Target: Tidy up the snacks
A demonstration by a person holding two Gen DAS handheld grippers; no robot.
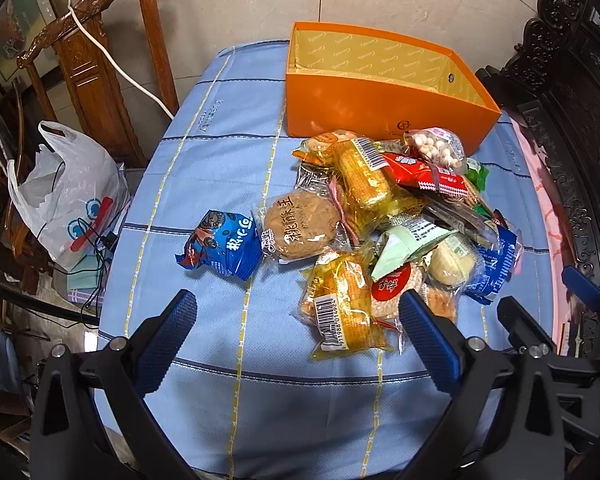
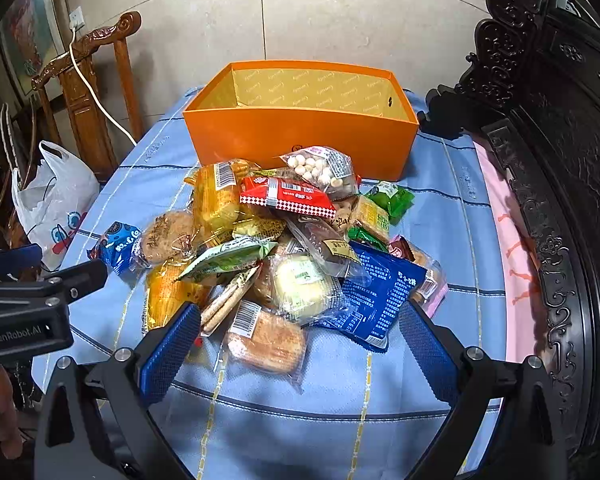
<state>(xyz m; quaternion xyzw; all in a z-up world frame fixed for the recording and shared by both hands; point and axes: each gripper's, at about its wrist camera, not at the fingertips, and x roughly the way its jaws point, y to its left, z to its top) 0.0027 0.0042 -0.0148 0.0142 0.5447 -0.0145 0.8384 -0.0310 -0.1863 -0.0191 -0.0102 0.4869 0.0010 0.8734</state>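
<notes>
- My left gripper [image 1: 296, 312] is low over the blue cloth [image 1: 220, 160], pointing at the snack pile [image 1: 384, 220]. Its fingers are spread wide and hold nothing.
- One left fingertip [image 1: 410, 300] is right at the near edge of the pile, by a yellow pack [image 1: 344, 308].
- My right gripper [image 2: 300, 320] is beside it, also low and pointing at the pile. Its fingers are wide apart too, with nothing in them.
- The snacks lie in a heap on the cloth, just in front of the orange box [image 2: 300, 132].
- A blue pack [image 1: 222, 246] sits at the pile's left edge.
</notes>
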